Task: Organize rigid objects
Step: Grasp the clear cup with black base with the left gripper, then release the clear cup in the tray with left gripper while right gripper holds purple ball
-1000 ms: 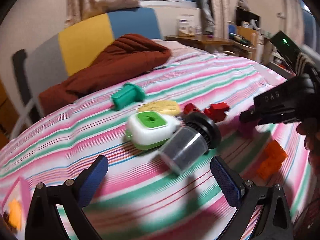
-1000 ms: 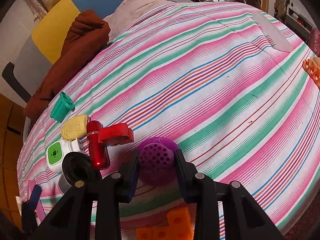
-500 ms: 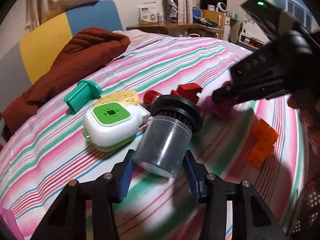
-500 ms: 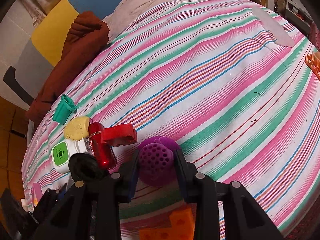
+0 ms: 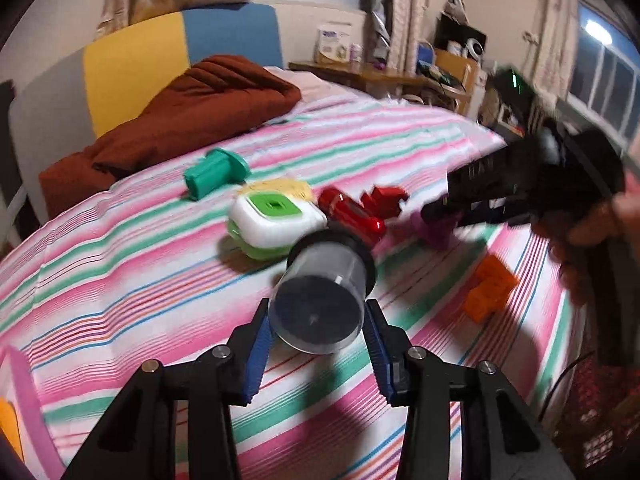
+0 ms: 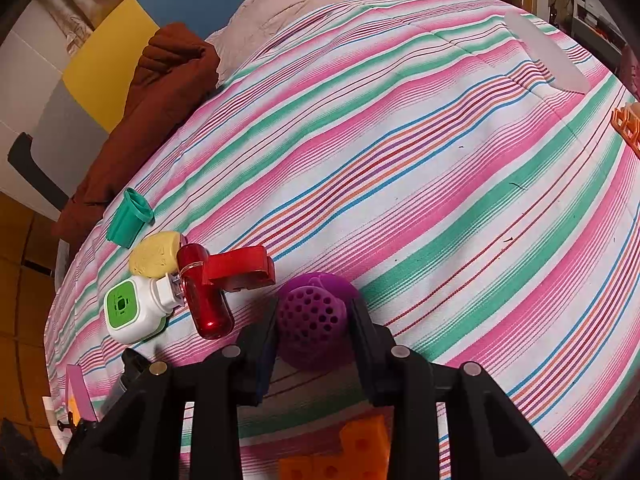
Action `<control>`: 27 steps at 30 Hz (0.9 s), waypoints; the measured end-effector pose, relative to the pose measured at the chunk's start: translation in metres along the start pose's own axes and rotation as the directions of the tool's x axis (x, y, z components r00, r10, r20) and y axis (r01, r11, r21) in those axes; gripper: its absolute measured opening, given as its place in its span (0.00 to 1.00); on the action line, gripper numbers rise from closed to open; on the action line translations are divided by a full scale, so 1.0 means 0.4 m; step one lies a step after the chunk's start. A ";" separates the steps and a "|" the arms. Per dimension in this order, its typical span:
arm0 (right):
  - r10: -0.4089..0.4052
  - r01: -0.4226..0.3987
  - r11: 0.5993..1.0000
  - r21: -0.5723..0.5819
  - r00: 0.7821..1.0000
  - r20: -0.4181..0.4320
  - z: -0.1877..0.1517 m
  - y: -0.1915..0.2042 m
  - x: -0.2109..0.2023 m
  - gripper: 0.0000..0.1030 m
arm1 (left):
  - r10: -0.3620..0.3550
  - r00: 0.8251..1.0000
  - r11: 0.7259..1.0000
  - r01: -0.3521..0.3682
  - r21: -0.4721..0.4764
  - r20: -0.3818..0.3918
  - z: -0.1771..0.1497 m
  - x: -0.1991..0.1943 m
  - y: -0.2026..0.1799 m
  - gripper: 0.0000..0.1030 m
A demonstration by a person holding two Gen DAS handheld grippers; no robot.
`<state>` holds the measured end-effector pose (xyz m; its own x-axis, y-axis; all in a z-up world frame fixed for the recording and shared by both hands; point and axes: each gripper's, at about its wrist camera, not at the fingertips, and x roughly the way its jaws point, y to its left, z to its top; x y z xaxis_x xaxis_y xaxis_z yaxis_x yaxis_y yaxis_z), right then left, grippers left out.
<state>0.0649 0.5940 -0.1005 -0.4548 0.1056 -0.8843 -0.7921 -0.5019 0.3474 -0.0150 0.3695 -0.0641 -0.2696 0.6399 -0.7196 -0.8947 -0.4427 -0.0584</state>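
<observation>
Jar point(image 5: 320, 304) pinched near its base in left gripper point(image 5: 318, 338), jaws just closed onto it, apparently lifted off the bed point(image 5: 120, 264). Lift straight, keep cap end clear of green-white box point(image 5: 276, 224) and red toy point(image 5: 352, 214). Purple ball point(image 6: 312, 326) clamped in right gripper point(image 6: 314, 330), low over bed. Left view only: jar grip, right gripper from outside, hand point(image 5: 592, 228). Right view only: ball's perforations, yellow piece point(image 6: 156, 254) clear, teal cup point(image 6: 130, 220).
</observation>
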 end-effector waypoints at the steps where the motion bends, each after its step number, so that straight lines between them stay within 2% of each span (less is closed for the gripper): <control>1: 0.000 0.000 1.000 0.001 1.000 0.000 -0.001 0.001 0.000 0.33 | 0.006 1.000 1.000 -0.006 -0.004 0.009 0.007 -0.009 0.003 0.42; 3: -0.002 0.002 1.000 -0.001 1.000 0.000 0.000 0.001 0.000 0.33 | 0.028 1.000 0.999 -0.028 0.029 0.013 0.018 -0.016 -0.004 0.42; 5: -0.005 0.005 1.000 -0.004 1.000 0.000 -0.001 0.002 0.000 0.33 | 0.064 0.998 0.994 -0.062 0.085 -0.012 0.019 0.001 -0.020 0.42; 7: -0.004 0.004 1.000 -0.006 1.000 -0.002 -0.002 0.002 0.000 0.33 | 0.074 0.997 0.992 -0.071 0.100 -0.030 0.013 0.021 -0.028 0.41; 11: 0.006 -0.006 1.000 0.003 1.000 -0.013 -0.004 0.001 0.005 0.34 | 0.082 0.996 0.996 -0.082 0.028 -0.018 0.017 0.038 -0.014 0.43; 13: 0.002 -0.002 1.000 -0.001 1.000 -0.013 -0.004 0.002 0.006 0.34 | 0.088 0.996 0.996 -0.088 -0.023 -0.012 0.027 0.049 -0.004 0.52; 16: -0.003 0.003 1.000 -0.007 1.000 -0.014 -0.004 0.005 0.007 0.34 | 0.093 0.996 0.993 -0.093 -0.066 0.000 0.043 0.067 0.003 0.56; 18: -0.005 0.005 1.000 -0.007 1.000 -0.015 -0.003 0.006 0.007 0.34 | 0.099 0.995 0.992 -0.097 -0.075 0.013 0.057 0.079 0.000 0.56; 20: -0.003 0.003 1.000 -0.005 1.000 -0.014 -0.002 0.005 0.006 0.34 | 0.103 0.994 0.993 -0.102 -0.063 0.023 0.067 0.089 -0.006 0.42; 24: -0.003 0.003 1.000 -0.006 1.000 -0.012 -0.001 0.004 0.008 0.34 | 0.128 0.990 0.992 -0.127 -0.009 0.065 0.052 0.093 -0.015 0.42; 27: -0.002 0.002 1.000 -0.005 1.000 -0.013 -0.001 0.004 0.008 0.34 | 0.147 0.985 0.989 -0.147 -0.012 0.092 0.031 0.076 -0.011 0.42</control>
<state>0.0624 0.5933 -0.1029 -0.4477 0.0959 -0.8890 -0.7911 -0.5059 0.3438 -0.0236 0.3988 -0.0769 -0.4300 0.6228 -0.6536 -0.8411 -0.5395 0.0394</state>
